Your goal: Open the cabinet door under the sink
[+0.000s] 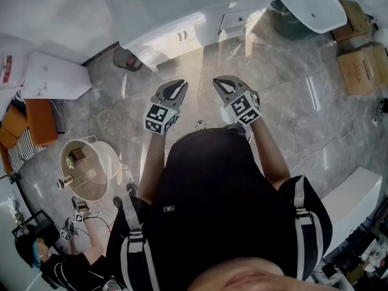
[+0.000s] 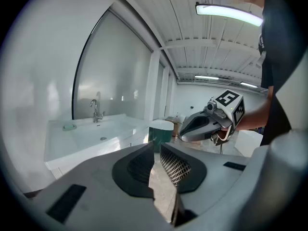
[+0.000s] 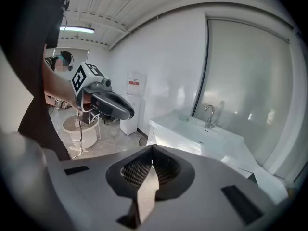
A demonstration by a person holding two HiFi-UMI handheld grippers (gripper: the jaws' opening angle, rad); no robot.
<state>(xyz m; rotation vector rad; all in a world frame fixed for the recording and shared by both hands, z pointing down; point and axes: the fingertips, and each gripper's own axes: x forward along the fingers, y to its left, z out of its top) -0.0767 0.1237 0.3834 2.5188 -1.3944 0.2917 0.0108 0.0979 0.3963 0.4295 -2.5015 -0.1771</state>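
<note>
The white sink vanity [image 1: 151, 5] stands on the far side of the floor, its white cabinet doors [image 1: 173, 41] closed below the basin, with small handles [image 1: 181, 36] near the middle. The left gripper view shows the sink [image 2: 96, 129] and faucet [image 2: 96, 110] off to the left; the right gripper view shows the sink [image 3: 202, 134] to the right. My left gripper [image 1: 177, 85] and right gripper [image 1: 221, 80] are held side by side in the air, well short of the cabinet. Both are shut and hold nothing.
A white tub [image 1: 309, 2], a green bin [image 1: 291, 23] and cardboard boxes [image 1: 361, 68] sit at the far right. A white unit [image 1: 54, 77] and a round white stand [image 1: 88, 168] are on the left. Another person [image 1: 54, 259] crouches at the near left.
</note>
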